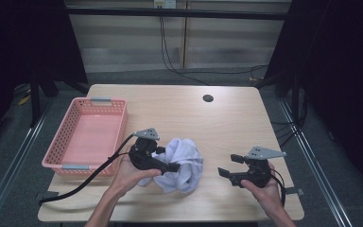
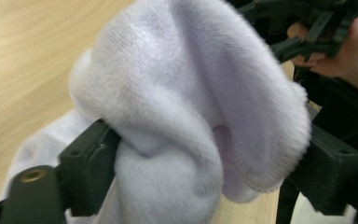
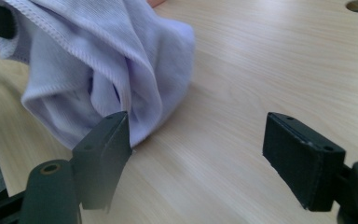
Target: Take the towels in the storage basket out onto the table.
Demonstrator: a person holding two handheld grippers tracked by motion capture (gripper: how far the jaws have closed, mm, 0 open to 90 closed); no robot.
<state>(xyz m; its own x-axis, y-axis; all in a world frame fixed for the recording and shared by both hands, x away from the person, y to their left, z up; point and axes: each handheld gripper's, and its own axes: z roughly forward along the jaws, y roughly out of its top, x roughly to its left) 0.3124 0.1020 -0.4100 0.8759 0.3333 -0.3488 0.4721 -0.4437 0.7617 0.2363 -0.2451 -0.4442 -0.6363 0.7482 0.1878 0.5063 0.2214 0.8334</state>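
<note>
Lying crosswise, bunched white towel [image 1: 182,164] between left fingers [image 2: 91,161], gripped; right fingers [image 3: 105,147] spread.

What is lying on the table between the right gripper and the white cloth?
Nothing: between the right gripper and the white cloth there is a bare strip of the wooden table, as the high view shows.
</note>
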